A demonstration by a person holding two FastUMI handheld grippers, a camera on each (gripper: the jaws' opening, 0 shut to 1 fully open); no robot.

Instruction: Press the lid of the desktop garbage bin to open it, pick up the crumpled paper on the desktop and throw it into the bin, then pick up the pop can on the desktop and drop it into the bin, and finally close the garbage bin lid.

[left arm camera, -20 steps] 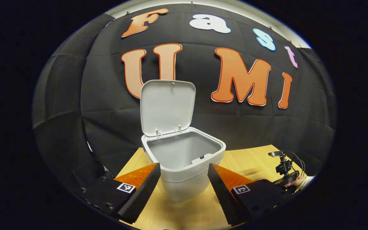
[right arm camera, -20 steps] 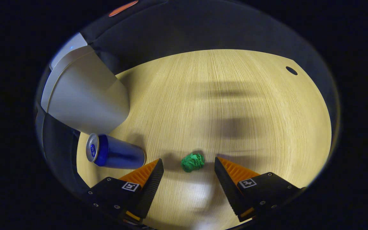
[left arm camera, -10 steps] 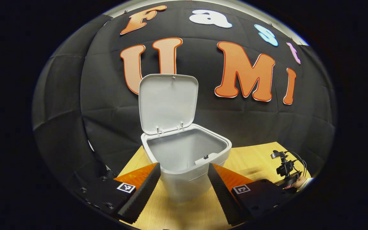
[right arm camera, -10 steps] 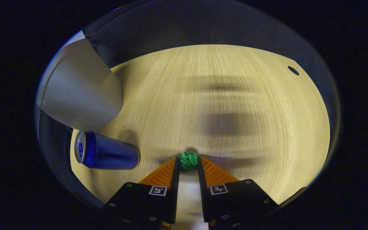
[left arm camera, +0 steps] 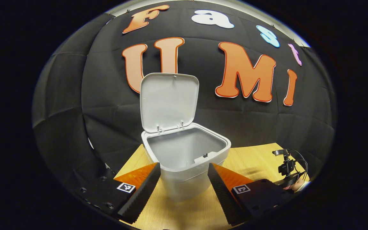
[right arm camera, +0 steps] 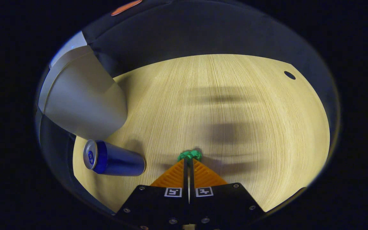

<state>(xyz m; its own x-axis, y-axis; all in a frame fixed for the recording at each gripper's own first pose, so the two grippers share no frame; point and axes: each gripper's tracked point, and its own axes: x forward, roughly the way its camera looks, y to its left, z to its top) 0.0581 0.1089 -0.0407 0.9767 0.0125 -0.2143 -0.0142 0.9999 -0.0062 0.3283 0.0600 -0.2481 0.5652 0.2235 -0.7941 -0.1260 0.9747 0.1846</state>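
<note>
The crumpled paper (right arm camera: pixel 189 155) is pinched at the tips of the right gripper (right arm camera: pixel 188 159), whose fingers are nearly together on it, low over the desktop (right arm camera: pixel 235 105). The bin (right arm camera: pixel 81 102) lies up and to the left, past the lying pop can (right arm camera: pixel 113 158). In the left gripper view, the raised lid (left arm camera: pixel 169 102) and empty interior are shown; the left gripper (left arm camera: pixel 184 169) is held wide, holding nothing.
</note>
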